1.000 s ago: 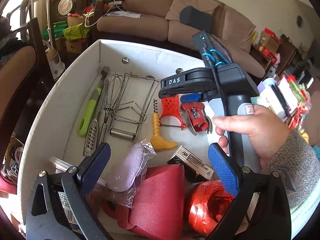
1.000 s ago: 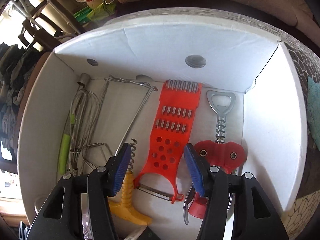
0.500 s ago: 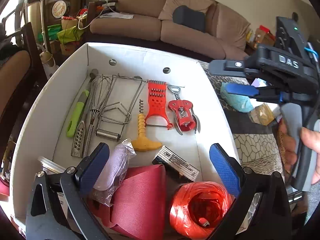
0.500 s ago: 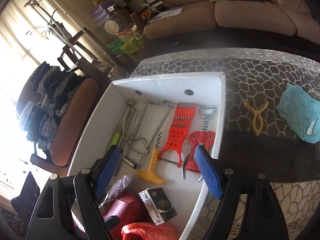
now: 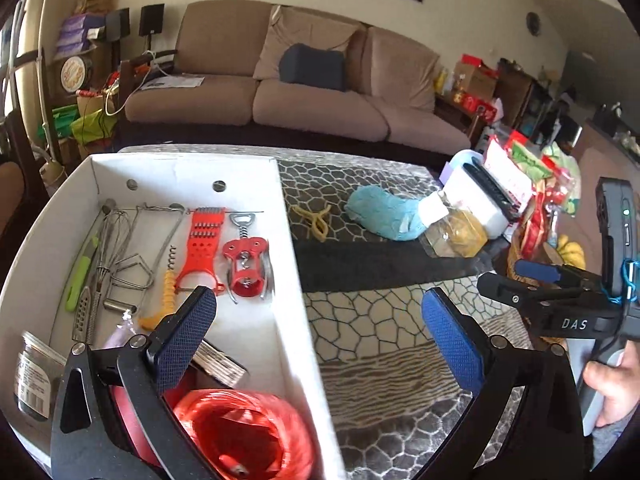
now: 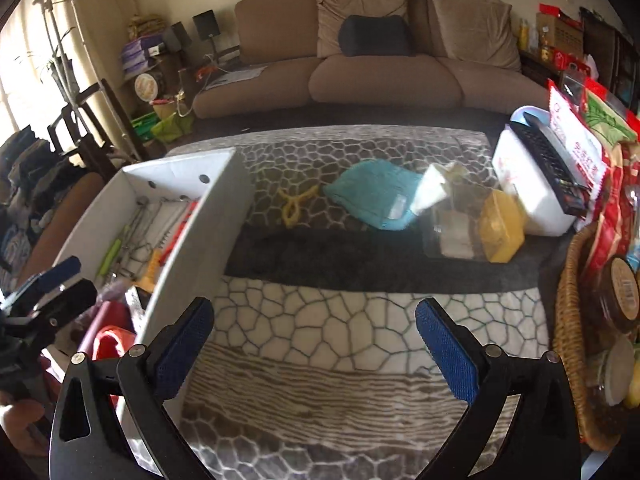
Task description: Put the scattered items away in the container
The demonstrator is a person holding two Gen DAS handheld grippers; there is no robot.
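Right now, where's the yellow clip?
The yellow clip lies on the patterned tablecloth outside the white box, between the box's right wall and the teal cloth, in both wrist views.

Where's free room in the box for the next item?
White box: bare floor along its right wall, beside the red corkscrew. Far-left half is packed with the whisk and wire tools; the near end holds the red twine spool.
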